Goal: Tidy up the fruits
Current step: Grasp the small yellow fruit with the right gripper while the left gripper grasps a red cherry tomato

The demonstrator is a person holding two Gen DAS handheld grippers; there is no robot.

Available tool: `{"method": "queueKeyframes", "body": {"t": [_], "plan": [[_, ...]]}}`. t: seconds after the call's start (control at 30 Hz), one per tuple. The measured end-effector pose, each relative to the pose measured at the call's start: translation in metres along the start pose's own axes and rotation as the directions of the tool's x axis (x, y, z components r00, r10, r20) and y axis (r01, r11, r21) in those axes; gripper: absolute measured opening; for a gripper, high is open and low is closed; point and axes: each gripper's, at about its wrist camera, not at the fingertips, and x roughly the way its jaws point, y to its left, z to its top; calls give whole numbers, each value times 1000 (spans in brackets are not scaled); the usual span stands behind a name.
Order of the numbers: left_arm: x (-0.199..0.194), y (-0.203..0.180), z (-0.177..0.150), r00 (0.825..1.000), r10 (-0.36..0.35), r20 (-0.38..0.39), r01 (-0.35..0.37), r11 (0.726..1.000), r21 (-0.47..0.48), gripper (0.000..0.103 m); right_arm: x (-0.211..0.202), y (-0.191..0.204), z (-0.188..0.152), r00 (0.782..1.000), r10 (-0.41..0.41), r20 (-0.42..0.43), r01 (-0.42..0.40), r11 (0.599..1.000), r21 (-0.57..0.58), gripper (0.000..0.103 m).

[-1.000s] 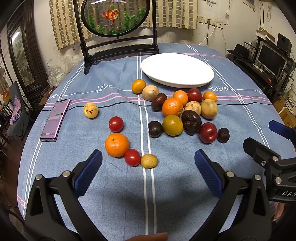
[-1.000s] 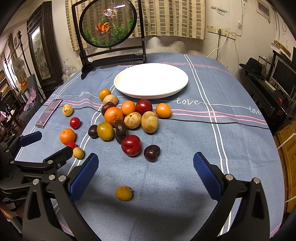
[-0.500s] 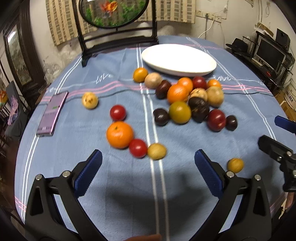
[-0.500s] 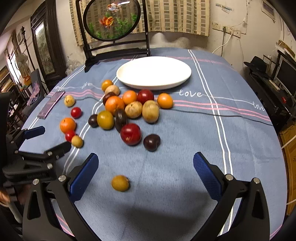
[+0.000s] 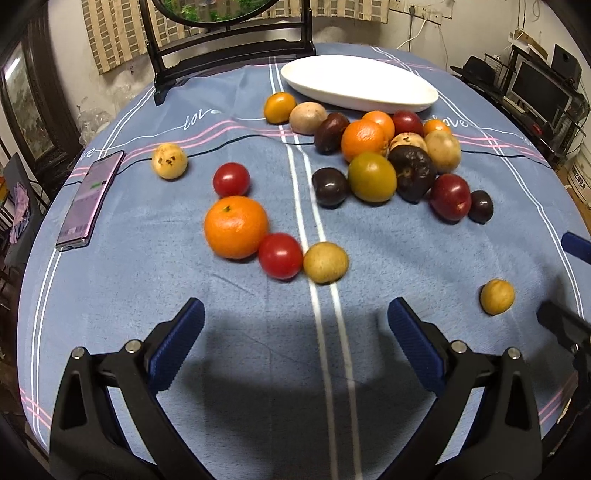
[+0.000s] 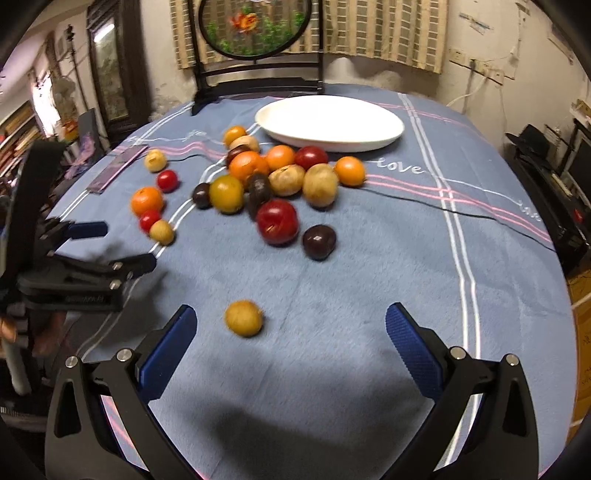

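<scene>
your left gripper [image 5: 295, 334] is spread wide, nothing between its blue pads [image 5: 176, 343] — it hangs over bare blue cloth [image 5: 147, 280] just short of a small row: orange [image 5: 236, 226], red tomato [image 5: 280, 255] and tan fruit [image 5: 325, 262], each touching the next. another tomato [image 5: 231, 179] sits just behind the orange, a spotted yellow fruit [image 5: 169, 161] further back left, a phone [image 5: 90, 201] near the left edge. your right gripper [image 6: 291, 341] is also wide open and empty, with a lone yellow fruit [image 6: 243, 318] on the cloth just ahead of its left pad [image 6: 166, 360], not gripped, a bit blurred. main heap [image 6: 277, 181] of oranges, dark plums, a red apple and tan fruits lies mid-table, bunched and mostly touching; one dark plum [image 6: 319, 242] sits just beside the red apple [image 6: 277, 222] at its near edge. white plate [image 6: 384, 138] behind the heap holds no fruit. a framed fish screen [image 6: 255, 29] stands at the far edge.
</scene>
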Motion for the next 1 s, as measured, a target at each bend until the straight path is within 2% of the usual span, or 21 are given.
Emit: {"method": "queueKeyframes", "body": {"t": [0.03,0.13,0.23,0.37,0.53,0.57,0.8,0.87,1.0], "plan": [[0,2,-1,1000,5,-2,-5,1000,-2,101,-1,1,-2,1000,15,1,-15,1000,-10,100],[-1,5,-2,1000,13,-2,-13,1000,-5,101,3,8,-8,998,47,-29,-48,997,-54,81],[-2,7,-4,1000,10,-3,-10,1000,-4,101,12,15,-7,997,47,-61,-51,996,-69,72],[-2,7,-6,1000,2,-5,-2,1000,6,101,26,25,-7,994,57,-97,-65,994,-85,44],[-1,11,-8,1000,-16,-14,16,1000,0,101,43,33,-5,991,58,-121,-69,993,-95,34],[-1,11,-10,1000,-25,-17,25,1000,2,101,44,32,-4,992,58,-112,-69,994,-90,28],[-4,2,-10,996,-90,-16,91,996,9,100,40,20,-2,991,102,-87,-105,994,-34,26],[-3,0,-8,995,-94,-28,94,996,7,90,35,16,-2,991,112,-74,-114,993,-21,26],[4,-7,-6,993,-95,-69,96,995,2,87,28,6,-4,992,118,-47,-118,993,-2,26]]}}
